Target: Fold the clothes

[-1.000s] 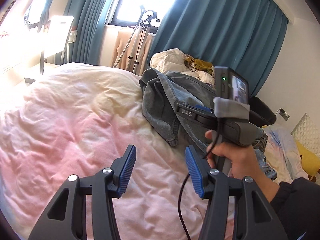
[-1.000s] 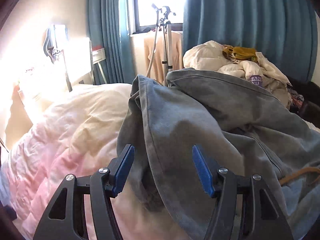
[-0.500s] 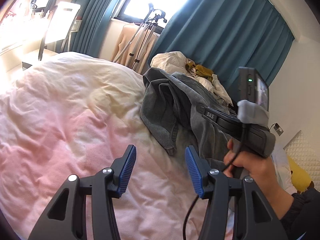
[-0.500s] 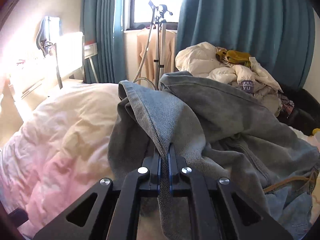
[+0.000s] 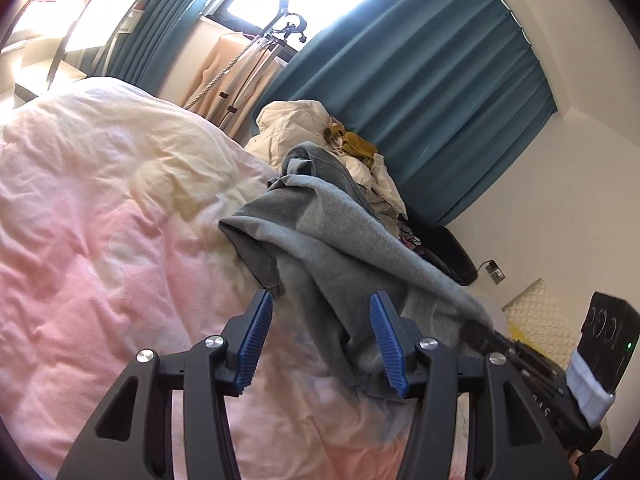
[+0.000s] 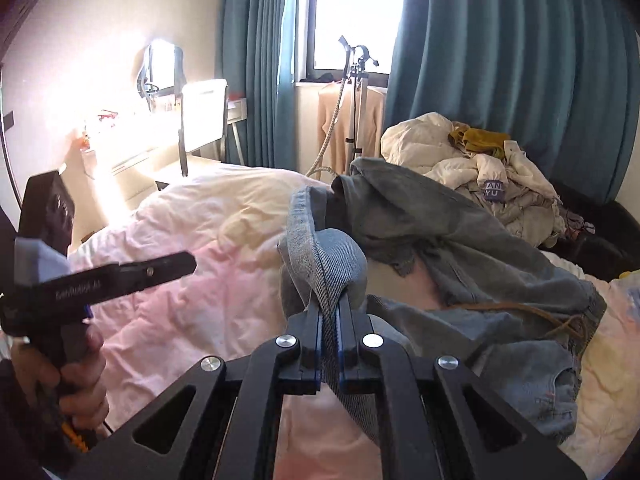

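Observation:
Grey-blue denim jeans lie crumpled on the pink and cream duvet. My right gripper is shut on a hem edge of the jeans and holds it lifted off the bed. In the left wrist view the jeans drape down from the right toward my left gripper, which is open and empty; a fold of denim hangs between and just beyond its blue pads. The left gripper also shows at the left of the right wrist view.
A pile of cream and mustard clothes lies at the bed's far end, before teal curtains. A garment steamer stand with a peach top stands by the window. A desk and chair are at the left. A quilted pillow lies right.
My right gripper, shut on the jeans hem, has pulled it up and toward me, stretching the denim. My left gripper has moved to the right under the hanging fold, still open.

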The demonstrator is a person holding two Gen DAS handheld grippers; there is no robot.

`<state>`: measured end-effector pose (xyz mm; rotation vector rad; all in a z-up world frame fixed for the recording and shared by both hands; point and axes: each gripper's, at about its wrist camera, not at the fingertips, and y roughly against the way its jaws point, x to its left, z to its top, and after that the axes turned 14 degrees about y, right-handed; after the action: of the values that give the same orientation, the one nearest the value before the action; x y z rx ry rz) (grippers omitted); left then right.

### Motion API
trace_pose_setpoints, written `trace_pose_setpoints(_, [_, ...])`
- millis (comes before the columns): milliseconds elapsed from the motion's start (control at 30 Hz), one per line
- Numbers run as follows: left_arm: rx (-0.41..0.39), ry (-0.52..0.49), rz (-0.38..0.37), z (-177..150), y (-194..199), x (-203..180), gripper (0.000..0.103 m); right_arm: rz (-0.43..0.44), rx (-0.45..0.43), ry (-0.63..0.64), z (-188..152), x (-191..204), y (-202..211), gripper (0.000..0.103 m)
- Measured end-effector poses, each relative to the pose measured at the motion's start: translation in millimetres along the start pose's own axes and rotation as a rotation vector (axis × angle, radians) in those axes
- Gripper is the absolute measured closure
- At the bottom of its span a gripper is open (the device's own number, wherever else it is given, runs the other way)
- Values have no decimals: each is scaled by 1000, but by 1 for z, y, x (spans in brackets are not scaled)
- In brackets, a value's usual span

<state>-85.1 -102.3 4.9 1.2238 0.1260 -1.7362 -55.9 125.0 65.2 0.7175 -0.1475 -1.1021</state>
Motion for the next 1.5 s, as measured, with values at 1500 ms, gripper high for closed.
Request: trace_pose_setpoints(1500, [188, -105, 522, 41, -212, -40, 64, 414, 217, -519, -153, 0, -71, 95])
